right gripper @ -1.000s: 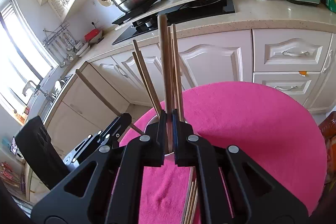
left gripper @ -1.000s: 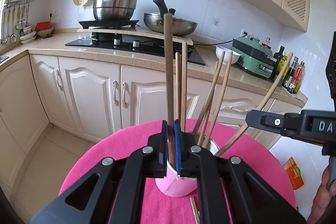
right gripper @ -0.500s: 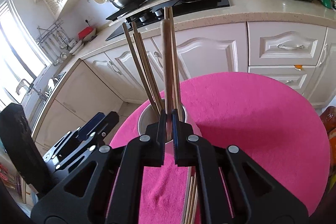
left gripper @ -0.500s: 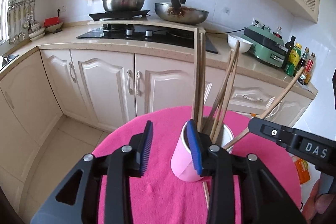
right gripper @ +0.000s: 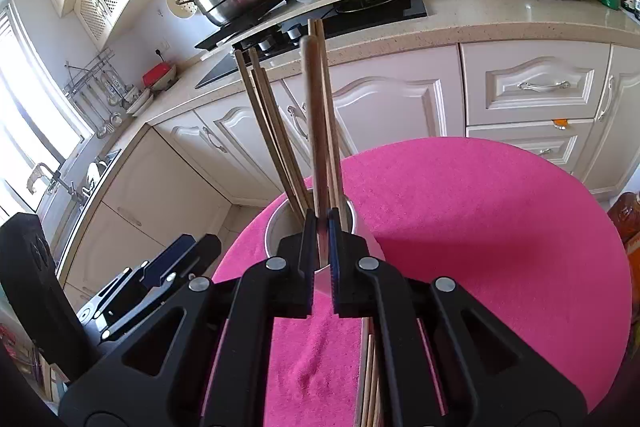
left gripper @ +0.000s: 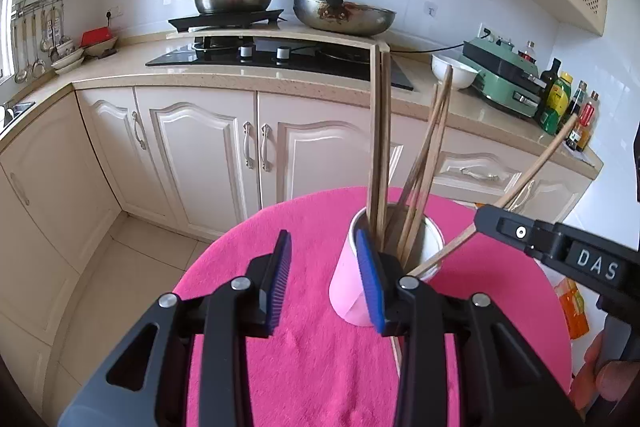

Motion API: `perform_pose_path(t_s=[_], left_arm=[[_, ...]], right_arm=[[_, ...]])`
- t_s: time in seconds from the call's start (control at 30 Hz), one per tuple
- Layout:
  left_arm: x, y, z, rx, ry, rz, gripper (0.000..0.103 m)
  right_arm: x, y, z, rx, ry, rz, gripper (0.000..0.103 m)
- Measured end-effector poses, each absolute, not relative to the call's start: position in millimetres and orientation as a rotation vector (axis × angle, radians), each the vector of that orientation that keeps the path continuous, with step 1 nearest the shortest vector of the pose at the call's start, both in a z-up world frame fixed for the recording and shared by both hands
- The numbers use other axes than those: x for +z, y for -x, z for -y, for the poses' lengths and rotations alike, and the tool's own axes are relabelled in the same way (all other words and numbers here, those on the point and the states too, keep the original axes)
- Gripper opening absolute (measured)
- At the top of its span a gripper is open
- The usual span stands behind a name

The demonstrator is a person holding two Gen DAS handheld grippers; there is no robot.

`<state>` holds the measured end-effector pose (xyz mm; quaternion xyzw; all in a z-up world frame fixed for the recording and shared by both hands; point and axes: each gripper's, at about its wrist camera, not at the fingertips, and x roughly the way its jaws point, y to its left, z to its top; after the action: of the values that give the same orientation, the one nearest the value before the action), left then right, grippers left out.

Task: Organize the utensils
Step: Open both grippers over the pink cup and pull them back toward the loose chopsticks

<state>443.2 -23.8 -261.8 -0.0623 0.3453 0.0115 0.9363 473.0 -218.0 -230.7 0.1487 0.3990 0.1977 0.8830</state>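
Lowering a chopstick (right gripper: 318, 131) into the cup (left gripper: 362, 291) on the pink counter (left gripper: 320, 347), the right claw (right gripper: 320, 251) stays clamped on it (left claw (left gripper: 324, 283) has just opened, empty), so next comes release, then fetching the loose chopsticks (right gripper: 370, 379).

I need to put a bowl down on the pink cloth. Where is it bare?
Bare: the cloth right of the cup, out to its edge, and the strip left of the cup. Crowded: around the cup, both tools, loose chopsticks in front.
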Motion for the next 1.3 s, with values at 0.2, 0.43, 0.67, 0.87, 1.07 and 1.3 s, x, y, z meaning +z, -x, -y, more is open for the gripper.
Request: perform_pose_path(t_s=[0.2,0.43,0.67,0.87,1.07,1.3], left_arm=[[-259.7,-437.3,23.2,0.018,0.109,-0.710,0.035],[-257.1,-429.9,24.5,0.012,0.091,-0.711,0.036],[-261.5,-419.9,33.1,-0.009,0.070,-0.730,0.036],[-275.2,-412.2,45.6,-0.049,0.058,-0.799,0.036],[-300.3,-405.5,64.6,-0.103,0.039,-0.882,0.036],[-354.4,-408.5,80.6,-0.183,0.069,-1.109,0.036]], right_arm=[[-227.1,-465.4,220.8,0.388,-0.329,-0.807,0.029],[-216.1,-455.0,226.1,0.371,-0.331,-0.763,0.051],[-206.4,-437.4,245.5,0.334,-0.336,-0.731,0.051],[-216.6,-420.7,260.2,0.328,-0.322,-0.773,0.051],[-248.1,-405.2,270.0,0.298,-0.320,-0.858,0.051],[-291.2,-396.9,275.5,0.257,-0.323,-0.991,0.051]])
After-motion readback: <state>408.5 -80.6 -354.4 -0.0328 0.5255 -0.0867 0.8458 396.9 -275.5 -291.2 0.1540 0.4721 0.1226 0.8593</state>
